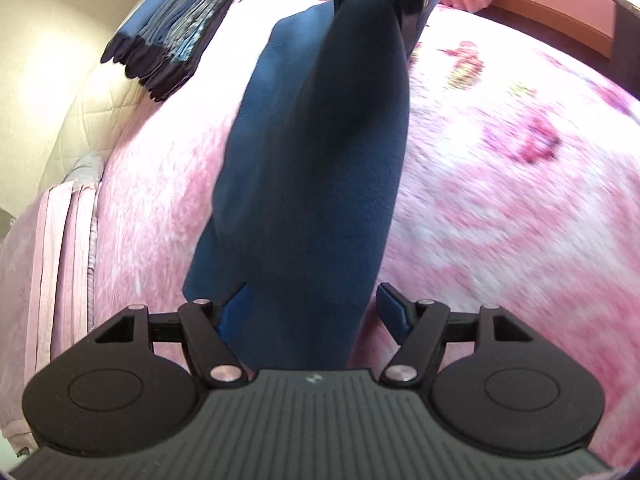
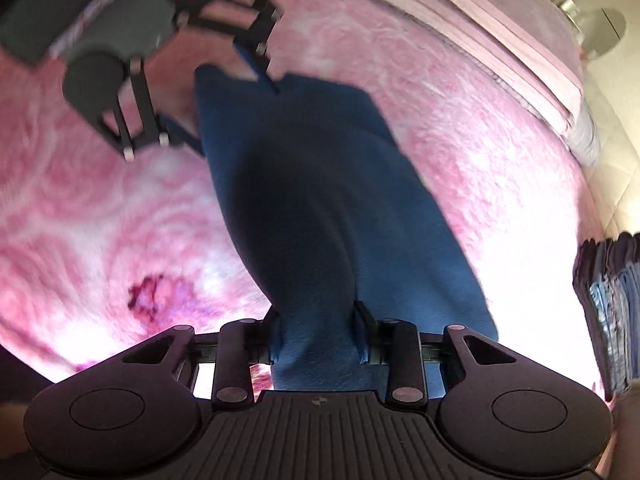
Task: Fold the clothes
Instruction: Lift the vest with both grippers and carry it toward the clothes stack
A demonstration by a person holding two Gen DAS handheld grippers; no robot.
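The left gripper [image 1: 314, 312] stands open, its blue pads clear of the blue cloth [image 1: 316, 152] that runs between them. The right gripper [image 2: 318, 336] is clamped on the cloth's other end. The cloth is a long folded strip, its long axis running from lower centre to top centre of each frame, across the pink blanket [image 1: 500, 200]. No writing is legible. Folded blue clothes [image 1: 172, 44] are stacked at upper left

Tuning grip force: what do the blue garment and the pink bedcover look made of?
Blue garment: likely fleece or brushed knit, matte with a fine nap and soft, thick folds. Pink bedcover: apparently plush, fuzzy pile, floral print, slight sheen; blur limits certainty.
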